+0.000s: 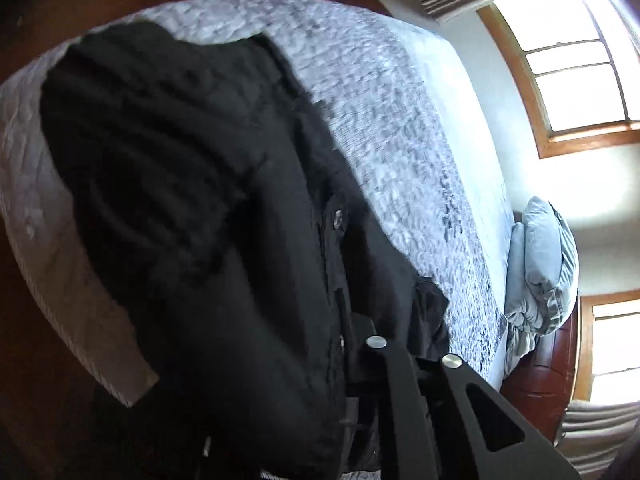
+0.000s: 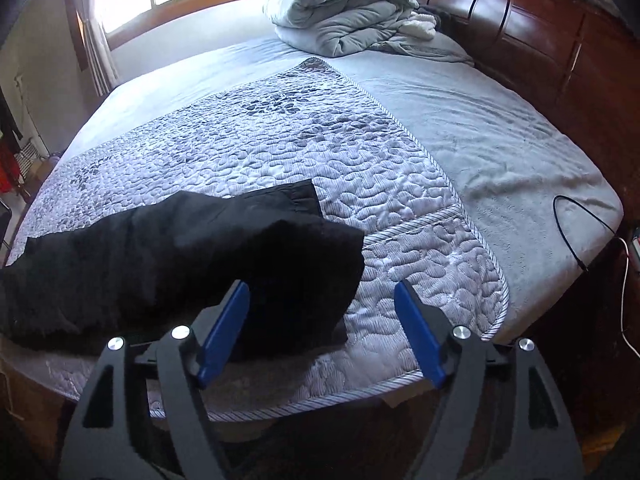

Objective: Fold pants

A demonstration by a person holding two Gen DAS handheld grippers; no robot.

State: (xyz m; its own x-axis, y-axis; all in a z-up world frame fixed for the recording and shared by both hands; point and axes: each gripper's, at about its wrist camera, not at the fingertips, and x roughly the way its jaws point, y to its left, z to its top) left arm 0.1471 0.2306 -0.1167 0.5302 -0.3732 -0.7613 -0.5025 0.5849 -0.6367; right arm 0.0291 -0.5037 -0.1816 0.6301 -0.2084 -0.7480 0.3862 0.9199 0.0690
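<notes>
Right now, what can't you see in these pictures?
- Left wrist view: the left gripper's fingertips are buried in the black pants, so its jaws can't be judged.
- Left wrist view: motion blur smears the quilt.
- Right wrist view: the pants run off the left edge.

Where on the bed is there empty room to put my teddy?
Free: the plain grey sheet between the patterned quilt and wooden headboard. Crowded: the black pants near the foot, the bundled grey duvet at the head.
</notes>
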